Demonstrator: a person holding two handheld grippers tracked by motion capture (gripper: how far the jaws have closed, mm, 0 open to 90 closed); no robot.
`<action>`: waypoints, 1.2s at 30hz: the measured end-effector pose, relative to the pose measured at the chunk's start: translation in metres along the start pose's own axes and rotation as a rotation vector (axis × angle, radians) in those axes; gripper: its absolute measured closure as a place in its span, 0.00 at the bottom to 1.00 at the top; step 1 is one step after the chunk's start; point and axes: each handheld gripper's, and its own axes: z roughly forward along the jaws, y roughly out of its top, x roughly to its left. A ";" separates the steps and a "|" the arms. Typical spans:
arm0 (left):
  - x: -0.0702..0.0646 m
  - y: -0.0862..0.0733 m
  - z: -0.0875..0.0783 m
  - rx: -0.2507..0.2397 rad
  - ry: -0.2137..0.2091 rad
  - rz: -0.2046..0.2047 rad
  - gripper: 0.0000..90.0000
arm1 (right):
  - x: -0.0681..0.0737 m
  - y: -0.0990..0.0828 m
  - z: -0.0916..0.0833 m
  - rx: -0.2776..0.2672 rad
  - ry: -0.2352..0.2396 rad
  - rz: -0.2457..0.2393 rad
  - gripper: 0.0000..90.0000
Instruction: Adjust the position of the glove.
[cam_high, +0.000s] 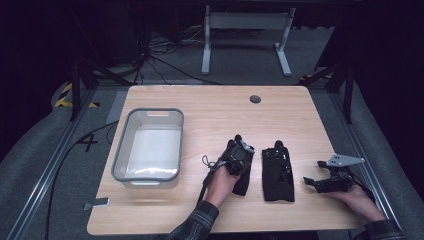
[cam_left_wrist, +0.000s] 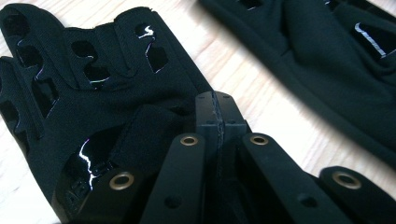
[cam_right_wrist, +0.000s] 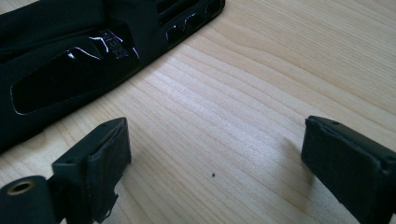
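The left gripper (cam_left_wrist: 217, 109) (jaws pressed together) rests on the left glove (cam_left_wrist: 93, 107); the right gripper (cam_right_wrist: 215, 158) gapes empty beside the other glove (cam_right_wrist: 70, 70).

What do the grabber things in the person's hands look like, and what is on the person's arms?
Both are black. The left gripper has flat links with brass-coloured rivets and a dark cable trailing from it. The right gripper carries a grey three-cornered plate on top, and its fingers are blocky with rough dark pads. The sleeves are dark plaid.

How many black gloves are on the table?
2. One glove lies under the left gripper, near the table's middle. The other glove lies flat just right of it, beside the open right gripper.
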 end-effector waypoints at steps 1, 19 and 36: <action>-0.001 0.001 0.000 0.004 -0.006 0.002 1.00 | 0.000 0.000 0.000 0.000 0.000 0.000 0.10; -0.007 0.010 -0.007 -0.073 -0.017 0.015 1.00 | 0.000 0.000 0.000 0.000 0.001 -0.001 0.10; 0.029 -0.027 -0.035 -0.025 0.037 -0.064 1.00 | 0.000 0.001 0.000 0.002 0.003 0.000 0.09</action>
